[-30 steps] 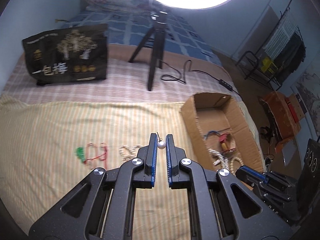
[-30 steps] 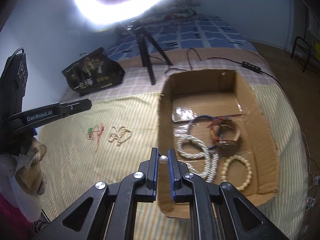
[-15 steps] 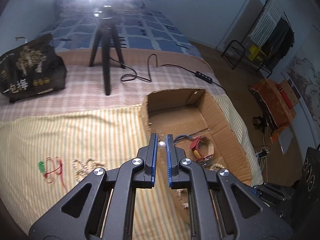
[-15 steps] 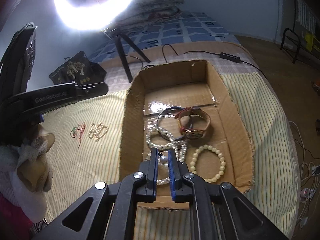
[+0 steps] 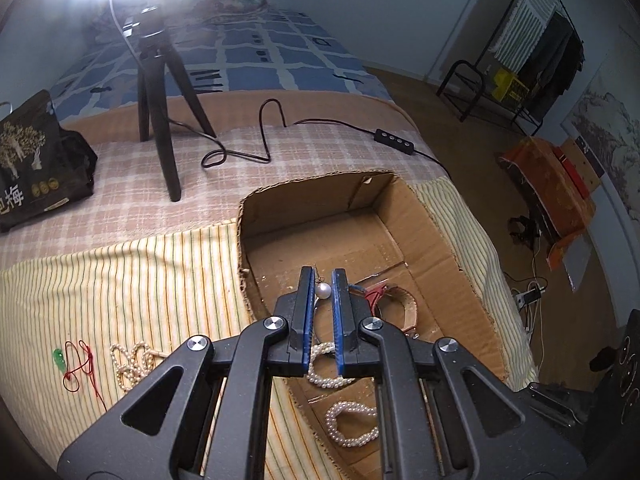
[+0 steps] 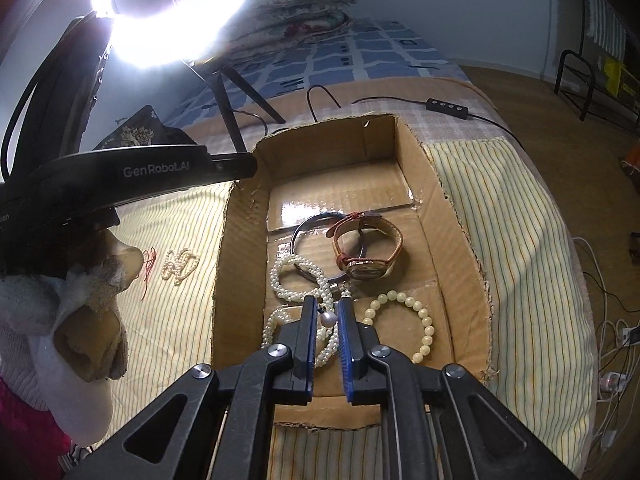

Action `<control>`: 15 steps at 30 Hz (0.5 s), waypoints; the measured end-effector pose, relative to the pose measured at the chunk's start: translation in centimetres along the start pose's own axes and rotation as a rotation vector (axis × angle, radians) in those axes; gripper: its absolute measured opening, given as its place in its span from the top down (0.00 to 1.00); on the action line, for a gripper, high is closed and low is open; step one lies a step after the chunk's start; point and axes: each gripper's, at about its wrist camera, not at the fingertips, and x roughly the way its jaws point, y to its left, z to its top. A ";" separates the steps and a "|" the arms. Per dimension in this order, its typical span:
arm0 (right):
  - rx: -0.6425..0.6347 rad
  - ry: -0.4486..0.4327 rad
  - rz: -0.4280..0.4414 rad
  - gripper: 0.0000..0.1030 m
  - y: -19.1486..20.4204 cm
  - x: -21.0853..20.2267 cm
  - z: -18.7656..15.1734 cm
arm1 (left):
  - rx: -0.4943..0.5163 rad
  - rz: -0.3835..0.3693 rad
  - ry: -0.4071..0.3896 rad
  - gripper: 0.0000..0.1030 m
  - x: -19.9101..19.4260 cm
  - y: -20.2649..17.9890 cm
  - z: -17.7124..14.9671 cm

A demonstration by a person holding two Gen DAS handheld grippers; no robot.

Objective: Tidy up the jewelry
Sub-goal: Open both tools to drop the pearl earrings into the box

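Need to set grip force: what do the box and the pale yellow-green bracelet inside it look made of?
Box: plain brown corrugated cardboard, matte, with ragged torn rims and a glossy tape strip on the floor. Bead bracelet: smooth, round, pale yellow-green beads with a soft sheen, perhaps jade-like stone, glass or plastic; the look leaves it open.

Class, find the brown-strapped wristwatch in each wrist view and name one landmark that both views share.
Left wrist view: wristwatch just right of the fingertips, partly hidden, inside the cardboard box.
Right wrist view: wristwatch at the middle, above the fingertips.
Shared landmark: the box's notched far wall.
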 end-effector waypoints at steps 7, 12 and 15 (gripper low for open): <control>-0.005 -0.020 -0.012 0.46 0.0 -0.6 0.1 | 0.015 0.024 -0.001 0.76 -0.1 -0.4 -0.1; -0.001 -0.064 -0.034 0.18 0.0 -1.4 0.1 | 0.025 0.044 -0.032 0.55 -1.1 -0.4 -0.3; 0.012 -0.075 -0.033 0.12 -0.2 -1.6 0.0 | 0.025 0.048 -0.033 0.48 -1.5 -0.3 -0.3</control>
